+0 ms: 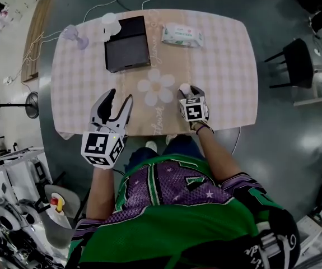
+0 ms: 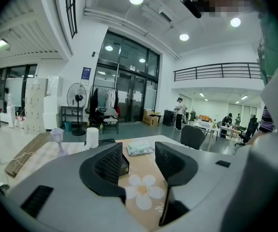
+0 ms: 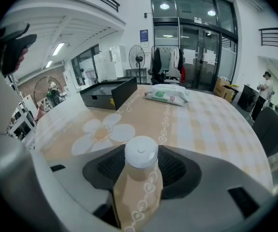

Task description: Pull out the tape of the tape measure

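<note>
A small round white tape measure [image 1: 184,88] lies on the checked tablecloth near the table's front edge, beside a printed flower. My right gripper [image 1: 187,92] reaches it from the near side. In the right gripper view the tape measure [image 3: 140,152] fills the gap between the two dark pads of my right gripper [image 3: 141,164], which is shut on it. No tape shows outside the case. My left gripper [image 1: 117,102] hovers over the front left of the table, open; in the left gripper view my left gripper [image 2: 138,159] has only tablecloth between its pads.
A black box [image 1: 127,43] stands at the back of the table [image 1: 228,55], with a pack of wipes [image 1: 182,35] to its right and a white roll [image 1: 110,22] and a small purple lamp [image 1: 74,35] to its left. A black chair [image 1: 295,63] stands on the right.
</note>
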